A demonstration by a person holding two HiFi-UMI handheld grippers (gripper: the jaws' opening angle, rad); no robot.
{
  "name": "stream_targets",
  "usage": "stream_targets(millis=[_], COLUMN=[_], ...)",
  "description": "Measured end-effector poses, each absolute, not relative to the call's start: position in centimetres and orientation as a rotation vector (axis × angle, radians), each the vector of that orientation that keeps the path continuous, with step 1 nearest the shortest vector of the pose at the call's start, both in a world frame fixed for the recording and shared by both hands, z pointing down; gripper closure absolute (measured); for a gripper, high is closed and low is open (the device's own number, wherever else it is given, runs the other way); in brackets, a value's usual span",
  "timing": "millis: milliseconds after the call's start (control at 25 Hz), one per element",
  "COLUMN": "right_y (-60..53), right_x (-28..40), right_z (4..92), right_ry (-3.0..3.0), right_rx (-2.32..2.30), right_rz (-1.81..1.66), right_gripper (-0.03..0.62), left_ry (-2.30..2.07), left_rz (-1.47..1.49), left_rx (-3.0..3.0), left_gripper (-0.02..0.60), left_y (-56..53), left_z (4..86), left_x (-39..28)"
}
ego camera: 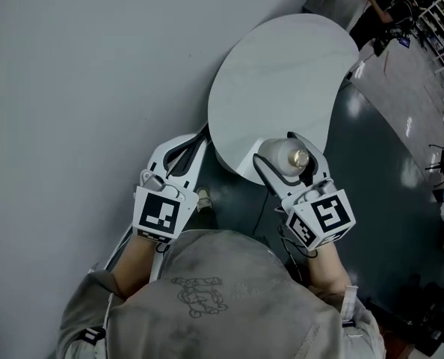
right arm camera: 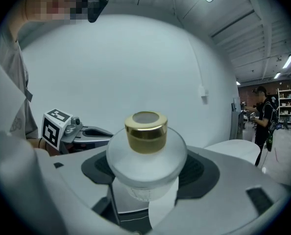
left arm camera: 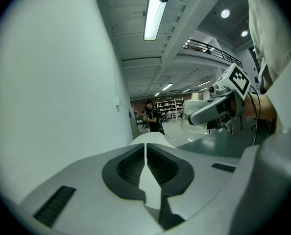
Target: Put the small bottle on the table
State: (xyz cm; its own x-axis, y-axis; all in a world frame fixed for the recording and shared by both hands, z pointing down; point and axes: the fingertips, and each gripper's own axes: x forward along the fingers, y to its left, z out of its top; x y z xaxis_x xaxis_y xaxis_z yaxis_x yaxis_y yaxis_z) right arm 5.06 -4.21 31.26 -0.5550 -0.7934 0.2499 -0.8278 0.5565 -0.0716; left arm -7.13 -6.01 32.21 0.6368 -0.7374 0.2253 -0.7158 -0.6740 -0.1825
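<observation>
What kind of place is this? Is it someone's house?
Probably not a house. It looks like a big workshop or warehouse hall: long strip lights under a high bare ceiling, storage shelves far back, and a railed upper walkway.

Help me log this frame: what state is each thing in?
bottle: capped, gripped, not yet set on the table.
right gripper: shut on bottle.
left gripper: shut, empty.
</observation>
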Motion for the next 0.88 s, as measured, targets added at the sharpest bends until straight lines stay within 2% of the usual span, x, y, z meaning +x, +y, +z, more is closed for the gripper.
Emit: stream_targets(millis=[880], right_y=[-19.7], right_x=[2.3], right_z=[33.9], right_ry=[-2.498], right_rx=[1.389], right_rz=[0.303], right_gripper=[0.260], left_ry=[1.258], left_rz=[-0.441], left_rx=[-2.841], left_gripper=[0.555], left_y=[-19.9], left_z=[35.4], left_x=[-9.7])
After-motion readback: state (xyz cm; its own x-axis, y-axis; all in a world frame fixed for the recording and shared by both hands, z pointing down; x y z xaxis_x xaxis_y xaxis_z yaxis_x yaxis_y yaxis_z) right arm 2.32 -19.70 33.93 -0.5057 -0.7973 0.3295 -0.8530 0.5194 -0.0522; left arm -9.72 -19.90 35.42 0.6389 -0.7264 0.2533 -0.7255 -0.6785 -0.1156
